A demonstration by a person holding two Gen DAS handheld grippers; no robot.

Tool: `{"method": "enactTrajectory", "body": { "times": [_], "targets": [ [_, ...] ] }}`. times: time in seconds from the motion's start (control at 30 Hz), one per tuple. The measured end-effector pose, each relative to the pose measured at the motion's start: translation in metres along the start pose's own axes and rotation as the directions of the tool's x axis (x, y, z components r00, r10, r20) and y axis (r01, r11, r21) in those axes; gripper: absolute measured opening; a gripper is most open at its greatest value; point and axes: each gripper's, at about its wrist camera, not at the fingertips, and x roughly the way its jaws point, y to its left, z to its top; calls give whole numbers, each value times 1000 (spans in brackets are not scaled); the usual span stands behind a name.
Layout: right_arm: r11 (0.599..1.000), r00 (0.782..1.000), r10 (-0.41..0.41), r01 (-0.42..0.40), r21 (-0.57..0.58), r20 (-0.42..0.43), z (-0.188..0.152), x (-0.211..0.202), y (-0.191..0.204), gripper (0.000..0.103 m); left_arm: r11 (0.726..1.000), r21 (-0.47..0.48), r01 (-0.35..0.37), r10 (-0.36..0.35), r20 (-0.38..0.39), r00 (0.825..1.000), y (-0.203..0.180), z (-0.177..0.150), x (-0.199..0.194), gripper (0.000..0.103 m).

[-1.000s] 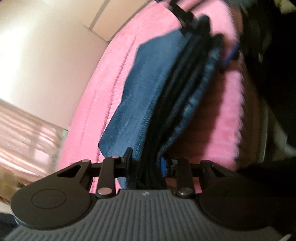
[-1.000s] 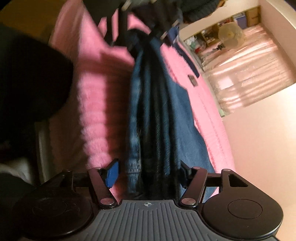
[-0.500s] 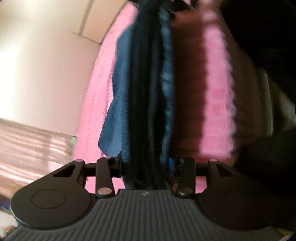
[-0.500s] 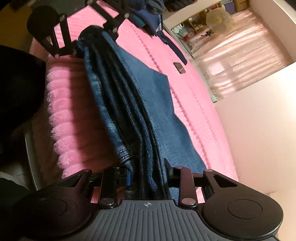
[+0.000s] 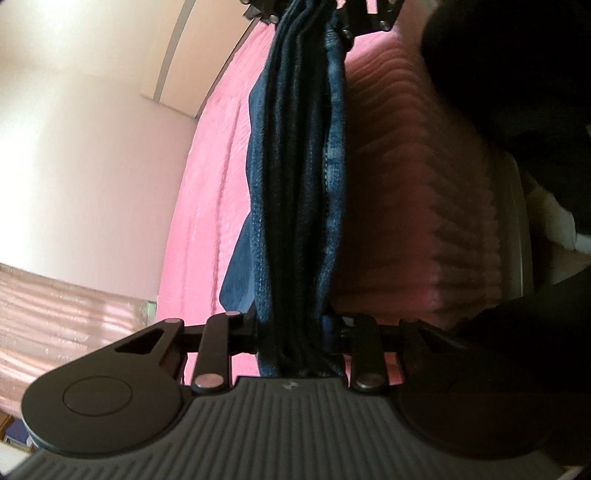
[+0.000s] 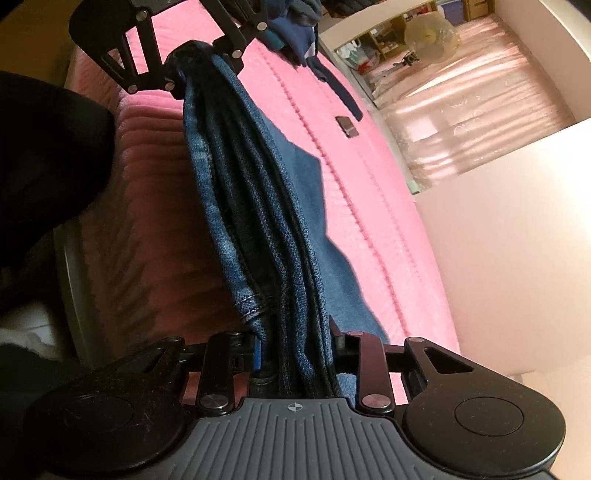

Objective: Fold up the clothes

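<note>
A pair of dark blue jeans [image 5: 299, 177] is bunched into several layers and stretched taut between my two grippers above a pink bed [image 5: 207, 206]. My left gripper [image 5: 291, 328] is shut on one end of the jeans. My right gripper [image 6: 295, 343] is shut on the other end of the jeans [image 6: 255, 206]. The left gripper also shows at the top of the right wrist view [image 6: 195, 59], and the right gripper at the top of the left wrist view [image 5: 317, 11]. A flat part of the jeans lies on the bed [image 6: 310, 192].
The pink bedspread [image 6: 362, 177] has a ribbed plush edge [image 6: 147, 206] beside a person in black [image 6: 40, 147]. Dark clothes [image 6: 299, 26] and a small dark object [image 6: 347, 125] lie farther along the bed. A pale wall [image 5: 85, 155], curtains [image 6: 480, 107] and a fan [image 6: 432, 37] are beyond.
The right gripper closed on the jeans. Both grippers pulled apart, drawing the bunched jeans straight and taut between them, and the views swung along the bed edge.
</note>
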Motion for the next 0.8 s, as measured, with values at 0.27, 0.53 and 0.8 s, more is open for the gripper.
{"method": "enactTrajectory", "body": {
  "times": [0.27, 0.53, 0.8],
  "targets": [
    [994, 995, -101, 101, 33, 18, -11, -29, -54, 27, 998, -17, -63, 64, 100, 993, 55, 41, 0, 25],
    [989, 996, -76, 80, 122, -39, -40, -17, -129, 27, 997, 2, -81, 79, 196, 977, 109, 92, 28, 24],
    [973, 993, 11, 17, 230, -119, -70, 3, -206, 27, 992, 67, 105, -117, 213, 970, 162, 153, 57, 23]
  ]
}}
